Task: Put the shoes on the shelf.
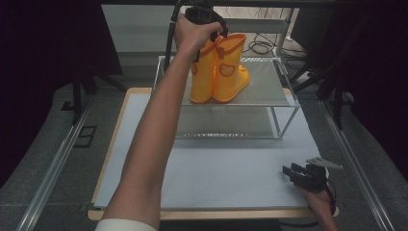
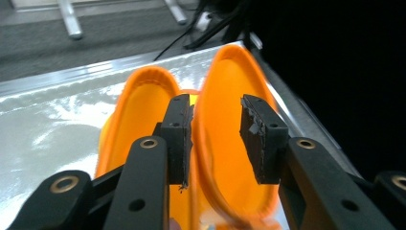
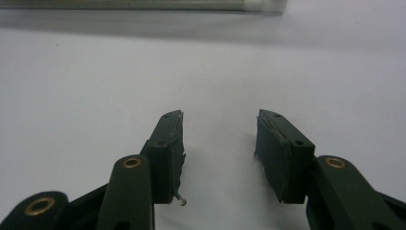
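Note:
A pair of orange rubber boots (image 1: 219,72) stands upright on the top shelf of a metal rack (image 1: 267,82). My left gripper (image 1: 211,41) hangs over the boot tops, held by a hand on a long outstretched arm. In the left gripper view its jaws (image 2: 218,139) stand apart: the left pad (image 2: 177,139) lies by the adjoining rims, and the right pad (image 2: 261,139) is over the mouth of the right boot (image 2: 225,86). Neither pad presses on the rim. The left boot (image 2: 139,105) gapes beside it. My right gripper (image 1: 291,172) (image 3: 218,153) rests open and empty low over the white mat.
The rack has a lower shelf (image 1: 231,122) and thin metal legs at its corners. A white mat (image 1: 216,173) covers the wood-edged table in front of it. Cables (image 1: 262,45) lie on the floor behind the rack. Metal rails run along both sides of the table.

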### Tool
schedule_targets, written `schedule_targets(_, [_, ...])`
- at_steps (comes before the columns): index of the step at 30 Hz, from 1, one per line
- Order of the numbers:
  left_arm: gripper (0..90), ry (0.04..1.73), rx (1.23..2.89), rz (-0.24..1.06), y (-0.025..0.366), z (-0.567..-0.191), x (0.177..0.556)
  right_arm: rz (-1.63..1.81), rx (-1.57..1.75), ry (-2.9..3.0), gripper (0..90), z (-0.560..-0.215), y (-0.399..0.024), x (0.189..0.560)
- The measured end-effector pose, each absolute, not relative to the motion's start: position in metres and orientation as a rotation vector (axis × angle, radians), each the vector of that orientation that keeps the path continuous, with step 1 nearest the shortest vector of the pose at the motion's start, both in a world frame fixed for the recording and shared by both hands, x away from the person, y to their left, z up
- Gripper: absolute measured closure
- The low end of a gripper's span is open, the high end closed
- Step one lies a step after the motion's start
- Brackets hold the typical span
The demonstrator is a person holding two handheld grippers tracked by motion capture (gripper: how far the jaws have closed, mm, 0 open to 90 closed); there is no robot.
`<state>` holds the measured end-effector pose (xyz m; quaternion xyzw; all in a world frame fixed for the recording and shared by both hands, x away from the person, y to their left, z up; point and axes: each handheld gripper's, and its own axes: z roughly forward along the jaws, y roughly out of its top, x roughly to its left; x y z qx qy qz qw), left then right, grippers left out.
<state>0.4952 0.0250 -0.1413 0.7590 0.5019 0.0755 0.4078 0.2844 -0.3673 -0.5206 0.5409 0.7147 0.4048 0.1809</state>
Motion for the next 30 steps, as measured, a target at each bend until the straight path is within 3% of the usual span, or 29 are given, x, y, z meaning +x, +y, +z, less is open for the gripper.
schedule_targets(5, [68.2, 1.172, 1.929, 0.195, 0.042, -0.132, 0.477, 1.14, 1.525, 2.018, 51.7, -0.521, -0.367, 0.284])
schedule_targets(16, [88.9, 1.084, 1.942, 0.219, 0.087, -0.129, 0.436, 1.137, 1.528, 2.014, 51.6, -0.52, -0.366, 0.284])
schedule_targets(30, [90.0, 1.071, 2.007, 0.191, 0.122, -0.164, 0.41, 1.135, 1.529, 2.009, 51.3, -0.521, -0.366, 0.284])
